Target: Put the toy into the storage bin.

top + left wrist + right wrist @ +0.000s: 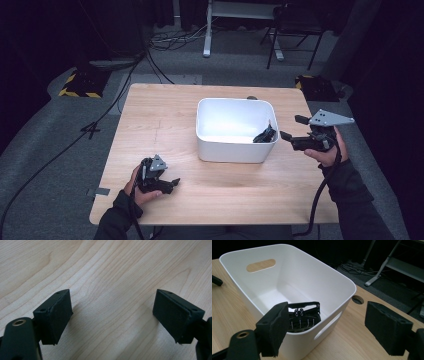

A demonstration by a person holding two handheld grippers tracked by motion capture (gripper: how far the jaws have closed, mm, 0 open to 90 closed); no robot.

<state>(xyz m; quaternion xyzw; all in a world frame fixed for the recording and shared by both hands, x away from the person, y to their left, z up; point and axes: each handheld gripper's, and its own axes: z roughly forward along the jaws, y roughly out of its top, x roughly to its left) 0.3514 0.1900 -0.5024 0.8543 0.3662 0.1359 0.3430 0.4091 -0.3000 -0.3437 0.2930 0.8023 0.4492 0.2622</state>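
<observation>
A white plastic bin (235, 149) with handle slots stands at the middle of the wooden table (160, 110). Inside it, against the right wall, lies a black plastic part (265, 135) with thin ribs (303, 317). My right gripper (293, 128) hovers just right of the bin (294, 272), open, with nothing between its jaws. My left gripper (172, 183) rests low over the table's front left, open and empty; its pads (57, 315) frame bare wood (112, 290).
A round cable hole (357, 299) is cut in the tabletop behind the bin. Beyond the table are floor cables (165, 40), a white desk leg (207, 30), a black chair (295, 30) and yellow-black striped bases (80, 85).
</observation>
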